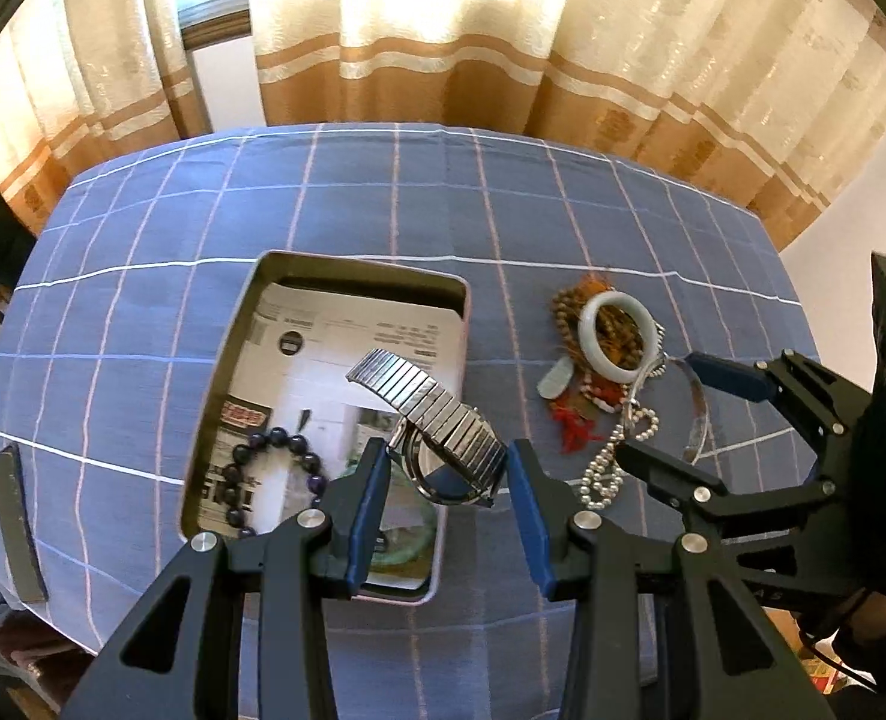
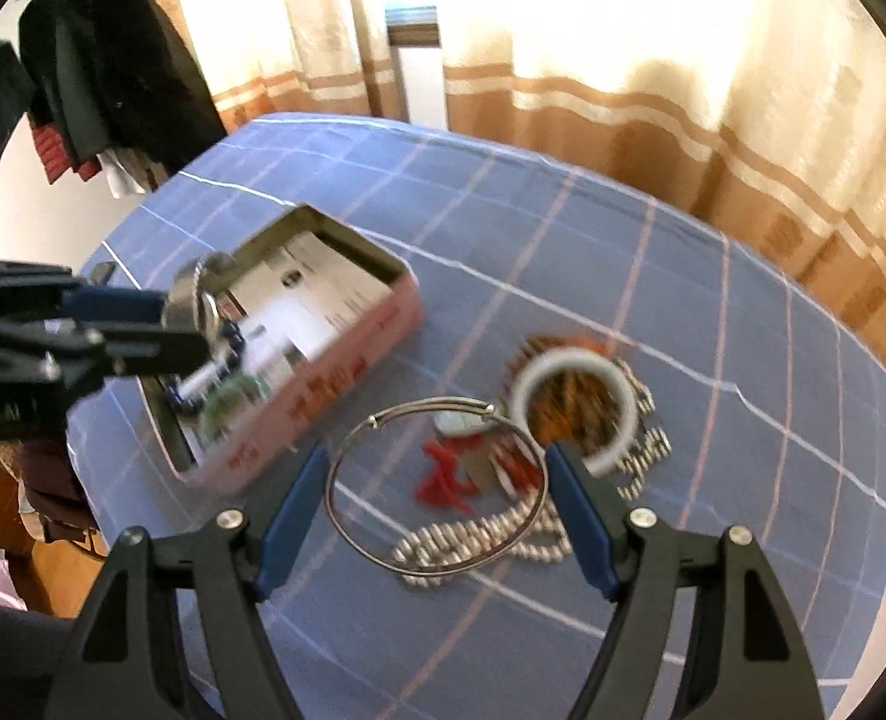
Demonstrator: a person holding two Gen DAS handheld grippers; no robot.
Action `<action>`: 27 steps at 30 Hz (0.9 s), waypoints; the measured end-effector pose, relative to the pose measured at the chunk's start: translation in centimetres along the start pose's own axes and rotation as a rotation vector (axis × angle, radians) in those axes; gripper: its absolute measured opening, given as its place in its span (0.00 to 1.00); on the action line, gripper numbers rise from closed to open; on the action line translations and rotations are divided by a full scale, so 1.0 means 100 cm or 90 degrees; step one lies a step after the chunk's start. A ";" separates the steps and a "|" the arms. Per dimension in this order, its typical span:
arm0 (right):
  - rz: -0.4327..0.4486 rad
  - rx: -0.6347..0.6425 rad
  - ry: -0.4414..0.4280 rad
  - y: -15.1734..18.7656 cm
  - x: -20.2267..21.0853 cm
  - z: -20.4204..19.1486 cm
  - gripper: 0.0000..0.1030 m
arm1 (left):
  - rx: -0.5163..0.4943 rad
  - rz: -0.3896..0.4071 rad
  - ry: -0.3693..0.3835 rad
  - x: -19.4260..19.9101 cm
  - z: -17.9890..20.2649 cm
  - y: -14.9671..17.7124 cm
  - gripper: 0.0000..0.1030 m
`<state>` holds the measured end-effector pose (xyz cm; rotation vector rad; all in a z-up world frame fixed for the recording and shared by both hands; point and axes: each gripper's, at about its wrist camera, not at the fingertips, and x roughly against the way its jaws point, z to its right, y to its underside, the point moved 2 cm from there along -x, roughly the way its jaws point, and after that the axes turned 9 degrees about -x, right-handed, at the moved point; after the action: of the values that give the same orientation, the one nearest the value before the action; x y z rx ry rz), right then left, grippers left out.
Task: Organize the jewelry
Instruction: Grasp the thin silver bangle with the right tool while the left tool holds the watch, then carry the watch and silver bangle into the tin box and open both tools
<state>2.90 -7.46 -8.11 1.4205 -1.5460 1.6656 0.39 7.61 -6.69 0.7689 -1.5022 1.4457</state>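
Steel watch (image 1: 443,420) hangs in the left tool (image 1: 446,504), pinched at its case above the tin (image 1: 215,396)'s near end, band arching toward the desk's far edge. Right tool (image 2: 437,516) grips a wire bangle (image 2: 437,486), ring lying flat.

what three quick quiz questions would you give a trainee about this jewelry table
1. True or false: the pale green jade bangle lies inside the open metal tin.
2. What does the left gripper hold over the tin? A: dark bead bracelet. B: silver watch with a stretch metal band. C: pearl necklace.
3. Fill in: the thin silver wire bangle sits between the fingers of the ___ gripper.

Key: 1 false, it lies on the blue checked cloth; 2 B; 3 right.
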 end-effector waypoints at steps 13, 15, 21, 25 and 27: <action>0.013 0.056 -0.030 -0.037 -0.020 -0.045 0.75 | 0.031 0.000 -0.030 -0.002 -0.044 0.000 0.40; 0.014 0.062 -0.031 -0.042 -0.023 -0.049 0.75 | 0.034 -0.002 -0.034 -0.005 -0.050 -0.001 0.40; 0.016 0.072 -0.032 -0.051 -0.030 -0.058 0.75 | 0.038 -0.005 -0.043 -0.012 -0.064 -0.008 0.40; 0.014 0.078 -0.032 -0.056 -0.036 -0.060 0.75 | 0.038 -0.007 -0.046 -0.017 -0.070 -0.012 0.40; 0.009 0.080 -0.030 -0.058 -0.041 -0.061 0.75 | 0.040 -0.011 -0.048 -0.021 -0.073 -0.013 0.40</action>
<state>7.10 0.85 -8.13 1.5262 -1.5036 1.7773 3.75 14.31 -8.57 0.8801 -1.5092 1.4710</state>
